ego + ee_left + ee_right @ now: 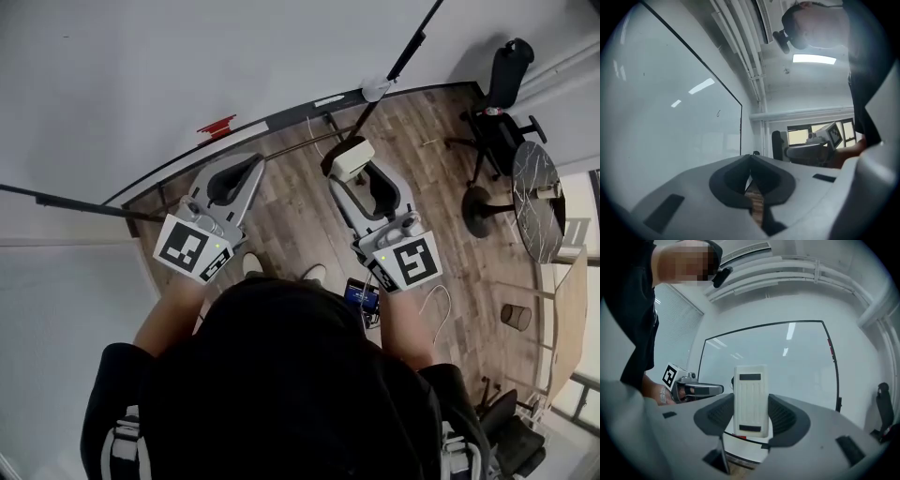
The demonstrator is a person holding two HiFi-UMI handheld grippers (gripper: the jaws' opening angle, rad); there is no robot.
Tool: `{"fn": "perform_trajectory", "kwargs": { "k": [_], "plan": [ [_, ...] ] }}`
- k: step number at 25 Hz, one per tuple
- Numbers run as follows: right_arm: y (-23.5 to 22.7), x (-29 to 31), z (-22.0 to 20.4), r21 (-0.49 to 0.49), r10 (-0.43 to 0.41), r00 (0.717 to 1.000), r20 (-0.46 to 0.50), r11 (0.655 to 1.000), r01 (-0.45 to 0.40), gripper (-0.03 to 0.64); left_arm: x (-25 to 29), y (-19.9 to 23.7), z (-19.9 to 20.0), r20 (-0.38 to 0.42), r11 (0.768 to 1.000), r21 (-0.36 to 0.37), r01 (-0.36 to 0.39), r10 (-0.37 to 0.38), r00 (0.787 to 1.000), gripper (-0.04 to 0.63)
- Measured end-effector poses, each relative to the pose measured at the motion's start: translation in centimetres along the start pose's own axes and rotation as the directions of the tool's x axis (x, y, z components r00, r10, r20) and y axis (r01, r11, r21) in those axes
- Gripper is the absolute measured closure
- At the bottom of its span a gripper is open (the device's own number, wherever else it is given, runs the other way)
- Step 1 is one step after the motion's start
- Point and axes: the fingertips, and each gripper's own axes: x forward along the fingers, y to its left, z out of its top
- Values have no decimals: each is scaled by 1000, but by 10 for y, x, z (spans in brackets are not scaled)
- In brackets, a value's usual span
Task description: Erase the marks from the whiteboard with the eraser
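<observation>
At the bottom of the head view, the person's dark hood point(281, 375) hides much of both arms. The left gripper point(751, 164) has its jaws pressed together on nothing. The right gripper point(751, 420) pinches the white eraser point(750, 394) upright at centre frame. Whether the eraser touches the whiteboard point(787, 362) behind it is unclear. One tiny mark point(718, 113) is too faint to read.

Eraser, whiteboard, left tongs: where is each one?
eraser point(751, 399), right gripper view, middle of its ribbed face.
whiteboard point(787, 362), right gripper view, bare glossy surface.
left tongs point(751, 161), left gripper view, where the shut tips meet.
</observation>
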Motion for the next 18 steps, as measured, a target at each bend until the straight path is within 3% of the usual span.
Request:
{"fn": "perform_trajectory", "kwargs": {
  "k": [8,18],
  "plan": [
    [-8,-24,3,-12,-2,999,52,1000,3,391,12,-23,-3,-1,1000,5,1,-1,1000,589],
    [-48,-64,-2,-11,14,999,42,1000,-13,390,61,-71,-6,-16,1000,13,-5,5,1000,589]
  ]
}}
